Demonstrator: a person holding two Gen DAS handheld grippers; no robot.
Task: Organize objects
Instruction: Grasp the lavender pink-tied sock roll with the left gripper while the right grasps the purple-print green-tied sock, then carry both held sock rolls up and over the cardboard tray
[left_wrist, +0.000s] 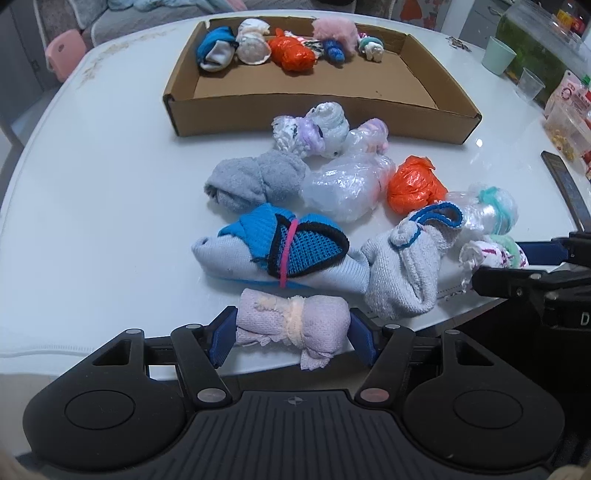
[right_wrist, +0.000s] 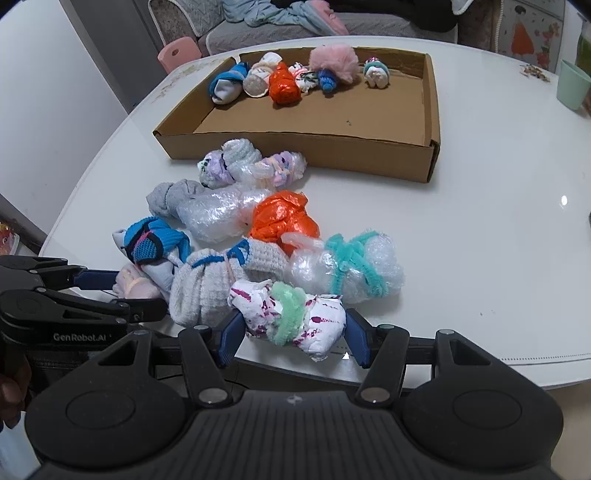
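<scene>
Blue fingers (left_wrist: 225, 341) clamping lilac bundle (left_wrist: 291, 321)

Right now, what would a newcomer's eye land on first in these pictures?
Probably the jumble of tied bundles on the white table, especially the orange bag bundle mid-pile. Behind it, the cardboard tray holds a row along its far wall. Up close, each hand-held gripper clamps one: left a lilac cloth roll, right a purple-speckled white bundle.

Both views are evenly and brightly lit from overhead. Small glare spots are seen on the glossy white worktop (right_wrist: 480, 229); shadows are soft. Straight lines are bent by fisheye distortion toward the edges, where corners are darkened.
</scene>
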